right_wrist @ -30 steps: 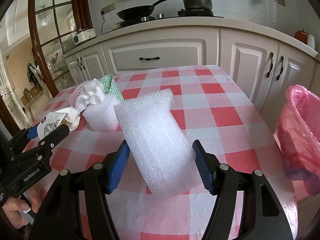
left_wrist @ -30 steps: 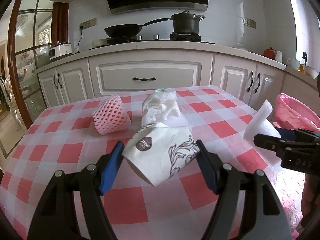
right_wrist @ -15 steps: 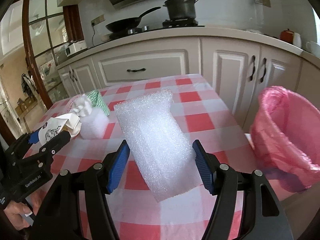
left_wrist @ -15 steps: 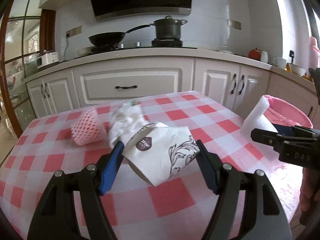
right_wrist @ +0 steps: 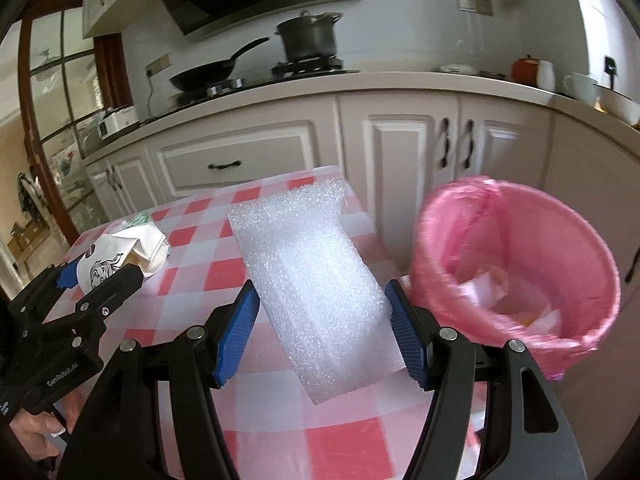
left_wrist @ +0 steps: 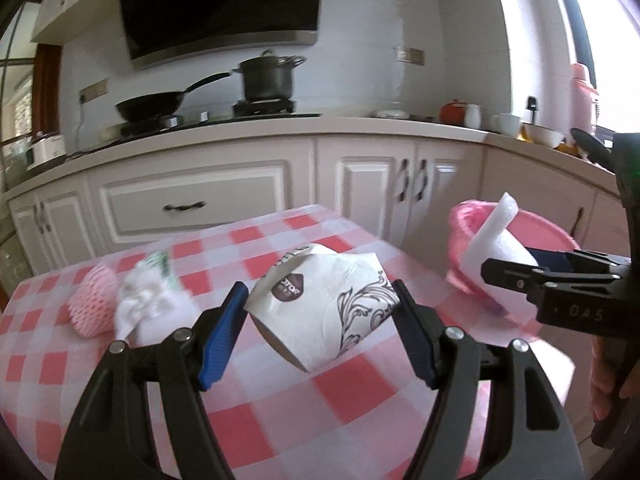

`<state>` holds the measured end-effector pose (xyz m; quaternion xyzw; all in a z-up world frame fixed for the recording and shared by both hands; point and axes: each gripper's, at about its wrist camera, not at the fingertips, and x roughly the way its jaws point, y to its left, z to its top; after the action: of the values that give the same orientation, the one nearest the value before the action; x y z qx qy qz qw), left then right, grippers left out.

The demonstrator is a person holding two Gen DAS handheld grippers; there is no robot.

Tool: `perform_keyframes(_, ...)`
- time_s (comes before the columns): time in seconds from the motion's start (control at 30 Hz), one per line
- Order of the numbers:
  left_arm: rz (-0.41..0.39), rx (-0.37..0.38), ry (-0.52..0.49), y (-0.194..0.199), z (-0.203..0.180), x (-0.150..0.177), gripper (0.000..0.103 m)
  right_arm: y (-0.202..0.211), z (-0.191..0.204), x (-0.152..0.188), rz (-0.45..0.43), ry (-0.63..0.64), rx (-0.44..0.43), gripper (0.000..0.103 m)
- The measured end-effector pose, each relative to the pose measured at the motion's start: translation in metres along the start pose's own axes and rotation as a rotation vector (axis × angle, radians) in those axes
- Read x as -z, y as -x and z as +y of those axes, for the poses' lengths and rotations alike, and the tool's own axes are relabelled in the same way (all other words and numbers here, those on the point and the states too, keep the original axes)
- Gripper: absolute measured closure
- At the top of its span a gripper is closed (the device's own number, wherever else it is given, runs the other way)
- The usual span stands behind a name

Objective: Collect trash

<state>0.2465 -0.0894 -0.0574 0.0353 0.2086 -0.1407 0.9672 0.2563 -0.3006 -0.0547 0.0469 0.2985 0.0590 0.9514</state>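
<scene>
The left hand-held gripper [left_wrist: 320, 316] clamps a crumpled printed paper cup [left_wrist: 320, 304] above the checked tabletop [left_wrist: 352, 392]. The right hand-held gripper [right_wrist: 320, 316] grips a white foam sheet [right_wrist: 312, 280]; the pink-lined bin [right_wrist: 516, 268] stands at its three o'clock.

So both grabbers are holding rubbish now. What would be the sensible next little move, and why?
Probably carry the right gripper on over the pink-lined bin and let go. It grips the white foam sheet beside the bin's open mouth, not yet above it. The left gripper, gripping the paper cup, is farther from it.
</scene>
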Motion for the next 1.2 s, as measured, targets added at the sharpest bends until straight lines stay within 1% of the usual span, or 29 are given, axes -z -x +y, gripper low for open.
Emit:
perform_keyframes(0.2,-0.024,0.097,-0.047,-0.014,-0.041,-0.020,0.033,0.012,-0.048,-0.011,-0.026,-0.054,0.065,0.041)
perform_keyframes(0.37,-0.032,0.176,-0.079,-0.033,-0.073,-0.035,0.033,0.018,-0.086,-0.017,-0.030,-0.052,0.119,0.041)
perform_keyframes(0.4,-0.036,0.201,-0.087,-0.038,-0.082,-0.039,0.033,0.019,-0.092,-0.018,-0.032,-0.052,0.126,0.041)
perform_keyframes(0.53,-0.044,0.263,-0.121,-0.055,-0.109,-0.053,0.034,0.020,-0.127,-0.021,-0.031,-0.068,0.150,0.041)
perform_keyframes(0.67,-0.042,0.330,-0.141,-0.073,-0.138,-0.067,0.034,0.013,-0.158,-0.020,-0.024,-0.111,0.139,0.040)
perform_keyframes(0.73,-0.025,0.371,-0.131,-0.085,-0.149,-0.073,0.041,0.008,-0.173,-0.019,-0.008,-0.143,0.143,0.040)
perform_keyframes(0.77,-0.006,0.388,-0.131,-0.093,-0.153,-0.075,0.046,0.007,-0.177,-0.018,-0.004,-0.149,0.145,0.040)
perform_keyframes(0.8,0.005,0.388,-0.132,-0.097,-0.155,-0.076,0.049,0.006,-0.180,-0.017,0.001,-0.151,0.149,0.040)
perform_keyframes(0.87,-0.005,0.368,-0.129,-0.099,-0.152,-0.073,0.048,0.007,-0.181,-0.016,-0.003,-0.143,0.146,0.040)
perform_keyframes(0.9,-0.009,0.362,-0.119,-0.096,-0.146,-0.069,0.045,0.009,-0.181,-0.015,-0.008,-0.135,0.149,0.040)
perform_keyframes(0.97,0.002,0.355,-0.100,-0.094,-0.135,-0.057,0.034,0.011,-0.180,-0.012,-0.014,-0.134,0.144,0.040)
perform_keyframes(1.1,0.091,0.331,-0.137,-0.098,-0.125,-0.023,0.034,0.006,-0.182,-0.004,-0.013,-0.166,0.131,0.040)
perform_keyframes(1.17,0.141,0.332,-0.145,-0.103,-0.123,-0.011,0.034,0.005,-0.179,0.000,-0.012,-0.172,0.125,0.040)
perform_keyframes(1.2,0.155,0.321,-0.146,-0.106,-0.123,-0.006,0.034,0.004,-0.177,0.001,-0.011,-0.171,0.121,0.040)
